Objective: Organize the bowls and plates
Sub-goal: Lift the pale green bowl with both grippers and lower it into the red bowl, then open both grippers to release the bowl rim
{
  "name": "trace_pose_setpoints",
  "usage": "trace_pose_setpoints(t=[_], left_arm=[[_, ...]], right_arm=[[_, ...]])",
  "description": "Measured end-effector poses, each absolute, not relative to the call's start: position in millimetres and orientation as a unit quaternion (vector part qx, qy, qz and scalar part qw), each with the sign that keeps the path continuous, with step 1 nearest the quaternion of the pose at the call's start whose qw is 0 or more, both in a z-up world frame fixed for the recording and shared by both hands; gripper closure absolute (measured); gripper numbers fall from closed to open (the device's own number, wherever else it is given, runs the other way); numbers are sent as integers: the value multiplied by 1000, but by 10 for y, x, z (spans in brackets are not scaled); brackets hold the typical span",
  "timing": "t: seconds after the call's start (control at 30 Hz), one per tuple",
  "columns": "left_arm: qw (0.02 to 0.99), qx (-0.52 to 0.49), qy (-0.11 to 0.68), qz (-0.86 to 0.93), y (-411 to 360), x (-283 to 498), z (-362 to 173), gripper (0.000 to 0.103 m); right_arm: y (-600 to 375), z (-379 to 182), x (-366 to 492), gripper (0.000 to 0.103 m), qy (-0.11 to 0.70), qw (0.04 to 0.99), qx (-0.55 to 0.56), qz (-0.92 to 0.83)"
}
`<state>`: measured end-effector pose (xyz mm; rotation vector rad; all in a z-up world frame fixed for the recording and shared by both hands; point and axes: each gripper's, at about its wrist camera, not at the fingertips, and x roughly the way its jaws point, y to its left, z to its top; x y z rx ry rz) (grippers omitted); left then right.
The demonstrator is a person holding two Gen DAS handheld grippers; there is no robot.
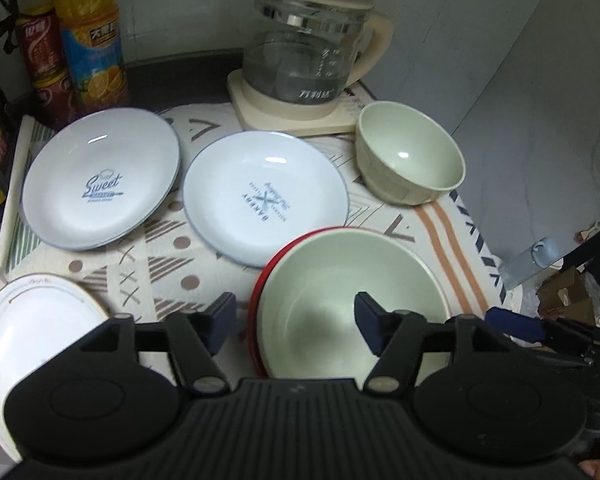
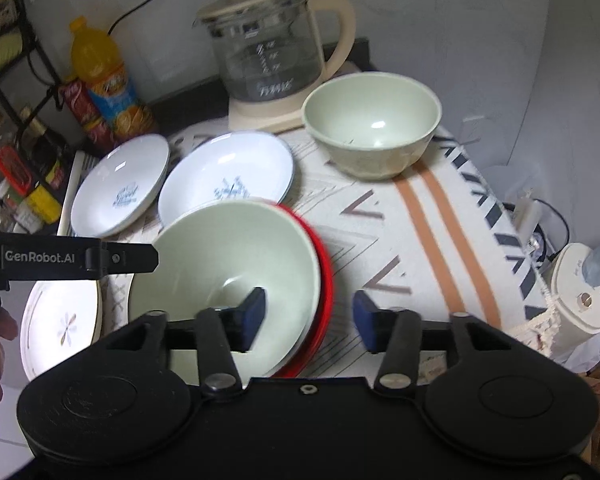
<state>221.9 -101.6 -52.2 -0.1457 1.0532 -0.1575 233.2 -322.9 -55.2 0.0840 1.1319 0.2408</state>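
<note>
We see the pale green bowl (image 1: 352,300), nested in a red dish (image 2: 324,264) on the patterned tablecloth (image 2: 432,240), straddled at opposite rims by our left gripper (image 1: 296,320) and right gripper (image 2: 310,316), both spread wide and empty.

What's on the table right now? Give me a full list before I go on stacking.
Printed plates: 2, white with blue print, side by side mid-table, second at.
Gold-rimmed plate: 1, white, near left corner.
Large bowl: 1, pale green, nested in the red dish.
Red dish: 1, red, under the large bowl.
Small bowl: 1, pale green, beside the kettle.
Kettle: 1, glass and cream, at the back.
Juice bottle: 1, orange, back left.
Red can: 1, beside the bottle.
Tablecloth: 1, patterned cream.
Left gripper: open, over the large bowl's rim.
Right gripper: open, straddling the bowl's right rim.
</note>
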Motion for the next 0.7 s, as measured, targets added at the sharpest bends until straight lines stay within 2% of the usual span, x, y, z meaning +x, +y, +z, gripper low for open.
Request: trace_pose_setpoints(t=[0.13,0.2,0.27,0.7], left_arm=[[863,-70,494,-82,-1071,2284,-466,34],[866,-68,488,-81,-1099,2326,-436,27],[869,-66,483,-81,-1132,2381,-400,26],[871,-61,473,-119,-1476,2897,-417,26]], right_arm=[[-3325,-491,2404,36,521,846,56,100],[-3374,-454,2447,26,512,852,63,94],[-3428,-420,2486,19,503,857,68,89],[-3784,-453,2793,20,479,870,105,54]])
